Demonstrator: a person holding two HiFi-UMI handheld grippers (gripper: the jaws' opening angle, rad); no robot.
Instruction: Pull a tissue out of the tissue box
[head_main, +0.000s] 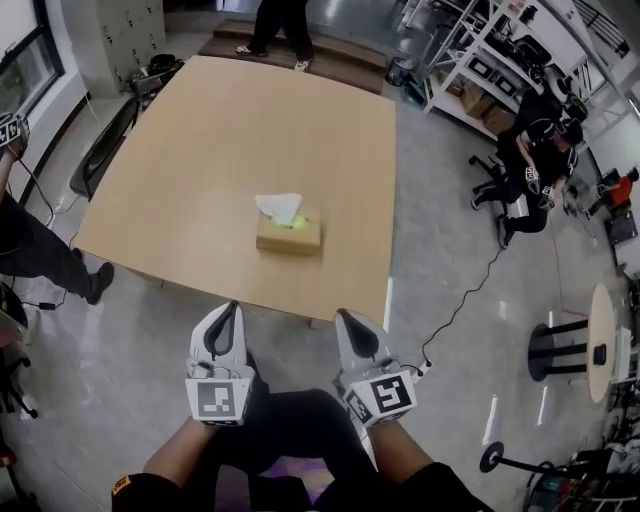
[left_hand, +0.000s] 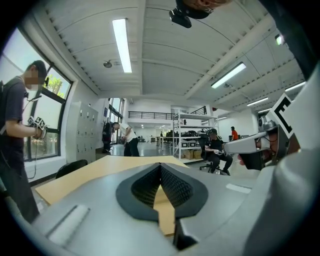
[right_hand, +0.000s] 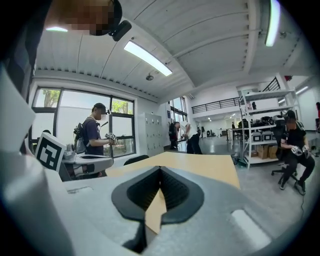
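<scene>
Left hand-held gripper (head_main: 233, 308): white and grey two-jaw tool with a marker cube, jaws closed tip to tip, nothing gripped (only a sliver of the light wooden tabletop (head_main: 250, 130) shows through the gap behind the tips)
Right hand-held gripper (head_main: 344, 316): the same build, jaws likewise pressed together and empty
Why held so: both sit side by side in front of the person's body, roughly level and aimed across the table, short of its near edge; this reads as an approach, with no contact made yet
Tan cardboard tissue box (head_main: 289, 236): lies flat near the middle of the tabletop, towards the near side, well apart from both tools and roughly in line between them
White tissue (head_main: 279, 206): stands up crumpled out of the box's top slot, so its peak is free to pinch from above or from the side
Progress: the pull has not begun, as I judge it
What the next move calls for: one tool must open before it can close on the tissue; the box looks light, so the other may need to steady it
</scene>
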